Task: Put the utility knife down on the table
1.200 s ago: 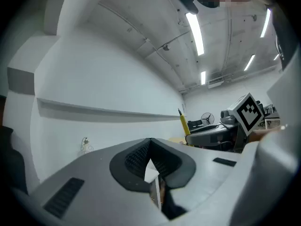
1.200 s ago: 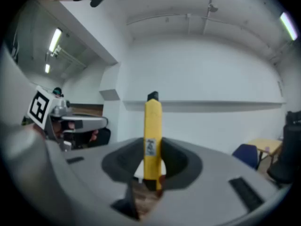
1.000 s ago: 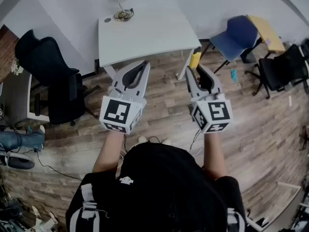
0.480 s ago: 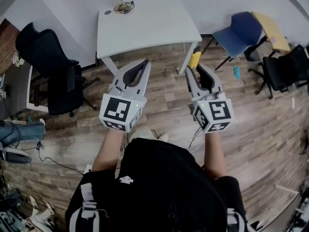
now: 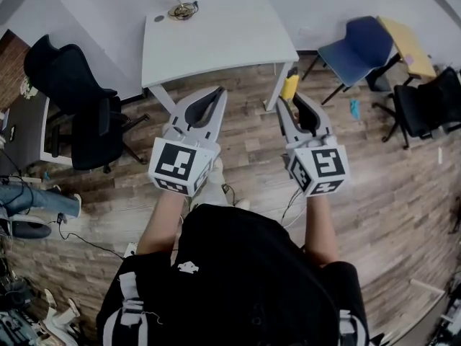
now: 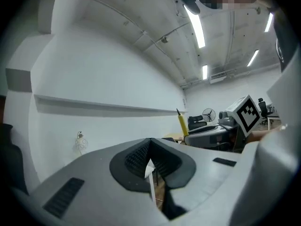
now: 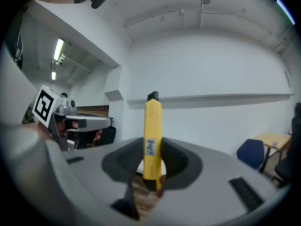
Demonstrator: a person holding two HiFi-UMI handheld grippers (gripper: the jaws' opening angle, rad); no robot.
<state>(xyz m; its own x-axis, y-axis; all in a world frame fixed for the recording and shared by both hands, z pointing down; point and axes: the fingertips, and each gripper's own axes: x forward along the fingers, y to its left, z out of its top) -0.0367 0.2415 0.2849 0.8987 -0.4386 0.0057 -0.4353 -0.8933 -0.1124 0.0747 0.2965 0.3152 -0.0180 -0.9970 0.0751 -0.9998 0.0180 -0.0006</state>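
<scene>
A yellow utility knife stands upright in my right gripper, which is shut on its lower part. In the right gripper view the knife rises between the dark pads, its black tip on top. My left gripper is held beside it, shut with nothing in it; its own view shows the jaw tips meeting. Both grippers point level over the wooden floor, just short of the white table. From the left gripper view, the knife shows off to the right.
A coiled cord and a small dark disc lie at the table's far edge. A black office chair stands at left. At right are a blue chair, a yellow-topped stand and another black chair.
The person has stepped nearer the table, carrying both grippers forward together. The knife stays upright in the right gripper and the left jaws stay together.
</scene>
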